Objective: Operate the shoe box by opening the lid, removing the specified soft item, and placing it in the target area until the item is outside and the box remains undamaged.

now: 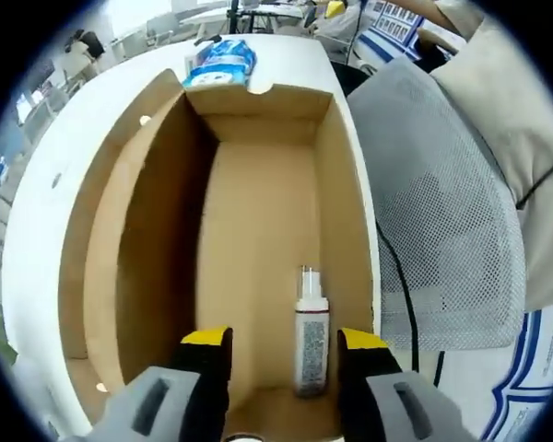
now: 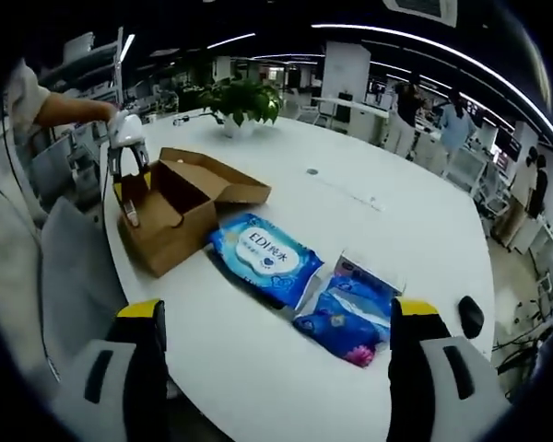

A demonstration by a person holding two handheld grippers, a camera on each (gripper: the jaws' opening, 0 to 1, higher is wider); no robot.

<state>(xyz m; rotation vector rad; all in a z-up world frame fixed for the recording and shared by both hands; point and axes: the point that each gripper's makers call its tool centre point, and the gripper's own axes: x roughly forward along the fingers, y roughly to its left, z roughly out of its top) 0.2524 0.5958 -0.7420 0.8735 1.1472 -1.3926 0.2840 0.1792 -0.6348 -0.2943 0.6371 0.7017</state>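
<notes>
Left tool (image 1: 284,364) jaws wide, poised over the open shoe box (image 1: 258,230), a white spray bottle (image 1: 311,341) between its tips on the box floor. Right tool (image 2: 276,354) wide, holding nothing; ahead on the white bench (image 2: 350,212) lie a blue wipes pack (image 2: 263,253) and smaller blue packets (image 2: 346,322).

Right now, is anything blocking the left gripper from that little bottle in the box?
Nothing visible does. The shoe box lies open, the left gripper hovers with jaws spread, and the bottle lies between them.
</notes>
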